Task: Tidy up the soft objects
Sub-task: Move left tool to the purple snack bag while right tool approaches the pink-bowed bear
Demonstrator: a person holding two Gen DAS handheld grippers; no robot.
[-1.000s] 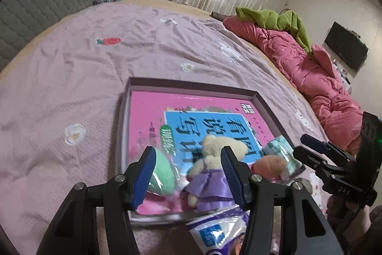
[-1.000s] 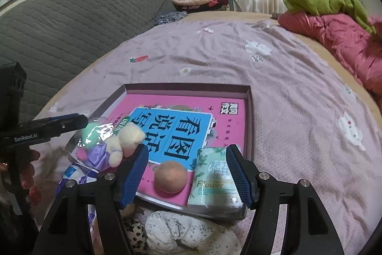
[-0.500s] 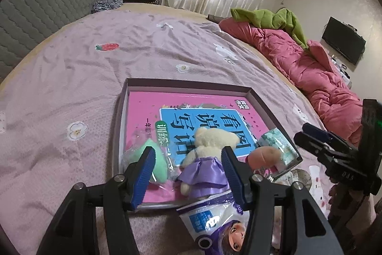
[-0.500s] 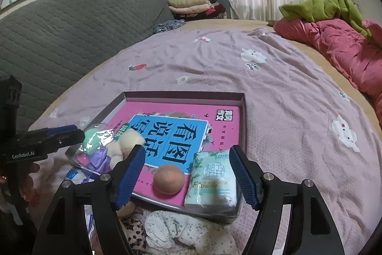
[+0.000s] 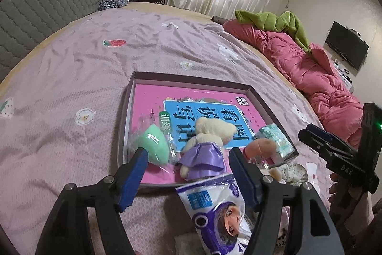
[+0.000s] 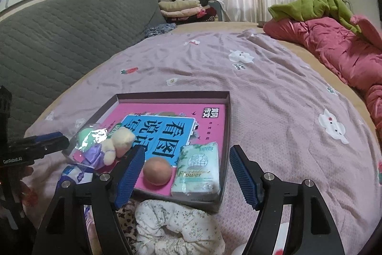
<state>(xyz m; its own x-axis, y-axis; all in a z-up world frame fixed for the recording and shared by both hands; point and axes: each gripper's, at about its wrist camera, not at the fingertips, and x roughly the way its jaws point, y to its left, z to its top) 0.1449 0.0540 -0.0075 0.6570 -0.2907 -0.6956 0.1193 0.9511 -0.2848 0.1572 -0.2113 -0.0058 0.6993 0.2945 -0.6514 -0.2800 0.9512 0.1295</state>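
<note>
Both claws were wide and held nothing.
The left gripper [image 5: 188, 173] was opening; the teddy [image 5: 207, 147] lay by the tray [image 5: 191, 78] edge and could tumble out if bumped, and the right gripper [image 6: 187, 173] hung by it.

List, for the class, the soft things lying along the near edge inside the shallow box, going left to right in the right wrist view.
Green sponge in clear wrap → plush bear in a purple dress → peach-coloured ball → tissue pack.
</note>
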